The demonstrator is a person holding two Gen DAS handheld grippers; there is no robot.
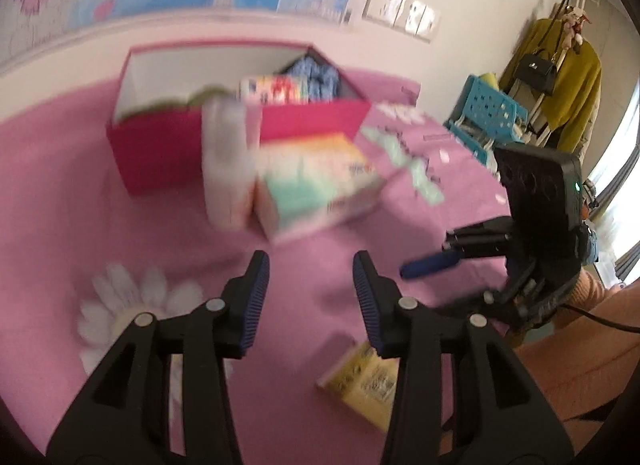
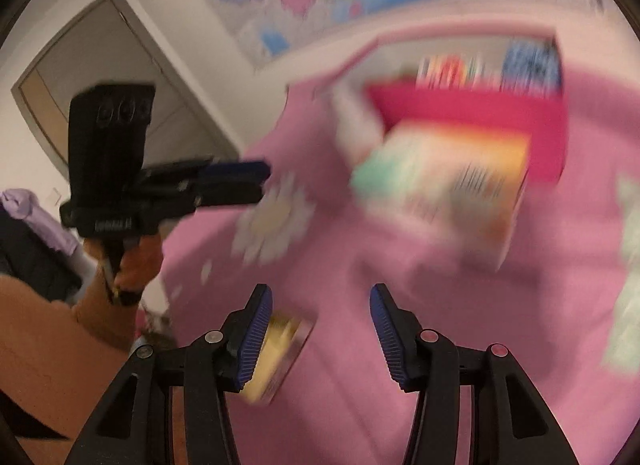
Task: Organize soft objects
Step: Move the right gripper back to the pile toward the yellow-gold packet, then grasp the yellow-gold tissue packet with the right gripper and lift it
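A pink storage box stands on the pink bed cover and holds a green item, a colourful pack and a blue knitted item. In front of it stand a white soft pack and a pastel tissue pack. A small yellow pack lies near my left gripper, which is open and empty above the cover. My right gripper is open and empty; it also shows from the side in the left wrist view. The right wrist view is blurred; the tissue pack and yellow pack show there.
A white daisy print marks the cover at the left. Mint patterned cloth lies to the right. A blue plastic basket and a clothes rack with a yellow garment stand beyond the bed. A door is at the left.
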